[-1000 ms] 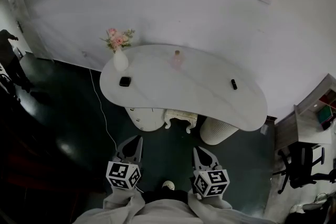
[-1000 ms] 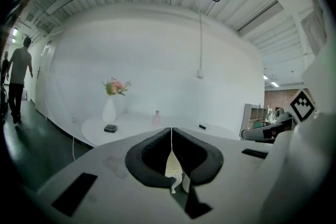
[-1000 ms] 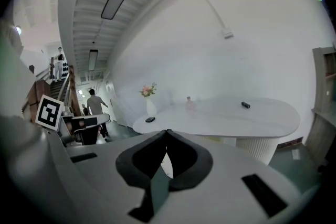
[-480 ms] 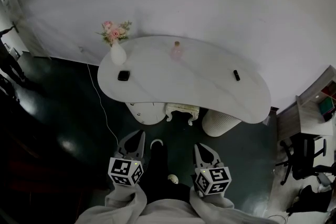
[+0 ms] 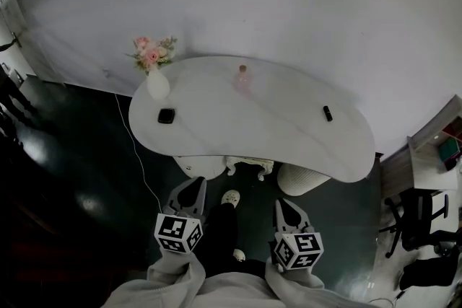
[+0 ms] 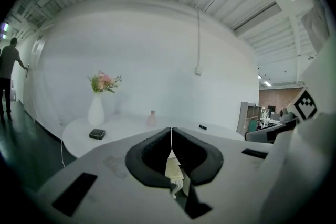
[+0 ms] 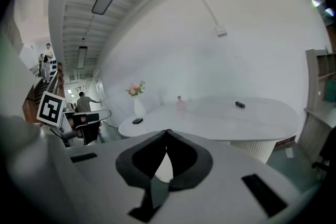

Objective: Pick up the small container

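Note:
A small dark square container (image 5: pixel 167 115) lies on the left part of the white curved table (image 5: pixel 289 148), near a white vase of pink flowers (image 5: pixel 157 83). A small pink bottle (image 5: pixel 243 78) stands at the table's far edge, and a little black object (image 5: pixel 328 112) lies at the right. My left gripper (image 5: pixel 191 185) and right gripper (image 5: pixel 286 204) hang short of the table, above the dark floor, both shut and empty. The left gripper view shows the container (image 6: pixel 96 134) left of its closed tips (image 6: pixel 171 129). In the right gripper view the container (image 7: pixel 137 120) sits beyond the closed tips (image 7: pixel 167 131).
White pedestals (image 5: pixel 299 180) carry the table, and a cable (image 5: pixel 141 162) runs down its left side. My leg and shoe (image 5: pixel 231 197) are between the grippers. An office chair (image 5: pixel 419 220) and a shelf (image 5: pixel 437 155) stand at the right. A person (image 6: pixel 8 73) stands far left.
I have stepped toward the table, which now looks larger and nearer. Both grippers came forward with me, still shut. A leg and shoe have swung forward between them.

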Action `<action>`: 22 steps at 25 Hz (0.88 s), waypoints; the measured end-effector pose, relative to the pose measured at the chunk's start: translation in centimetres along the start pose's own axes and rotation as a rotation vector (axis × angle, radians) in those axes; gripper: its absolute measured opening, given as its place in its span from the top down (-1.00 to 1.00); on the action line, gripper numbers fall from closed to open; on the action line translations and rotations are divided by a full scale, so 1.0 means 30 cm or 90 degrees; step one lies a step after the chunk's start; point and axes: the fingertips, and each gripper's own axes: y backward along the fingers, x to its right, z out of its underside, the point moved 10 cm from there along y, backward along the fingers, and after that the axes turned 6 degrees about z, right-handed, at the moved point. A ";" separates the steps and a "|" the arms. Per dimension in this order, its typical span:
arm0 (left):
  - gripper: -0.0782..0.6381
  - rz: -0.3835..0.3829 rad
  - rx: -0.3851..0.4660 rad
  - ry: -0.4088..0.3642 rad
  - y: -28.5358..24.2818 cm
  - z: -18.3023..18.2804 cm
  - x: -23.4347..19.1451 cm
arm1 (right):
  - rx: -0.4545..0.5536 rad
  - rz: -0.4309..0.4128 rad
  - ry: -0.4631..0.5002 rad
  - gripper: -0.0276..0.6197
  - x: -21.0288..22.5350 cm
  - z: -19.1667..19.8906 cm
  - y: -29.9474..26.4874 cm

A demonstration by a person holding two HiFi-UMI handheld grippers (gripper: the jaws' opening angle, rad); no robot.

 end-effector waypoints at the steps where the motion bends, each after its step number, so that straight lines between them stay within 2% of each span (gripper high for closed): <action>1: 0.73 0.005 0.001 -0.005 -0.025 -0.008 -0.008 | 0.000 0.002 0.000 0.76 0.006 -0.009 -0.021; 7: 0.73 0.028 -0.011 0.011 -0.196 -0.033 -0.088 | -0.005 0.020 -0.009 0.76 0.046 -0.078 -0.152; 11: 0.73 0.050 -0.014 -0.002 -0.305 -0.082 -0.139 | -0.001 0.027 -0.010 0.76 0.051 -0.135 -0.238; 22: 0.73 0.091 -0.026 0.004 -0.548 -0.154 -0.276 | -0.005 0.063 -0.027 0.76 0.089 -0.246 -0.441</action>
